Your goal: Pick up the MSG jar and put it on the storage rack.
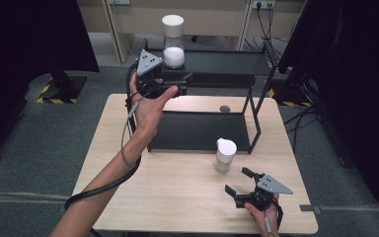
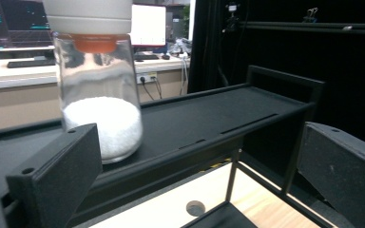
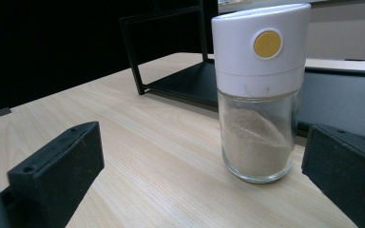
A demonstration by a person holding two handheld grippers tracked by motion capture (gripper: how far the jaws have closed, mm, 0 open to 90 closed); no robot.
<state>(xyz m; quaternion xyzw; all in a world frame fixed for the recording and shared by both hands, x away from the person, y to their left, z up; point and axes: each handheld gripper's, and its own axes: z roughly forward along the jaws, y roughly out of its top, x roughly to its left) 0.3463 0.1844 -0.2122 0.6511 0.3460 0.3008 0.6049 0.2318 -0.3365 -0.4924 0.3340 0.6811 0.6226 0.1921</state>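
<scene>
- The right gripper [image 1: 241, 181], low at the near right of the pale wooden table [image 1: 128, 173], has its two black jaws spread wide with nothing between them, and it faces the clear glass shaker with a white cap and beige powder [image 1: 225, 155].
- That shaker [image 3: 259, 95] stands upright on the table, just in front of the black metal two-tier shelf [image 1: 202, 129], apart from both jaws and a little right of centre between them.
- The step in hand looks like the approach for a grasp. The next move calls for pushing forward until the glass body sits between the jaws, then squeezing below the cap.
- The left gripper [image 1: 185, 83], held high, is also spread and empty. It points toward the clear glass jar with a white lid and white granules [image 2: 100, 95], which stands on the shelf's top tier [image 2: 209, 114].
- The left forearm [image 1: 108, 177] reaches up and forward with the palm turned up under its gripper. The right hand [image 1: 266, 212] stays close to the table's near edge, holding its gripper level.
</scene>
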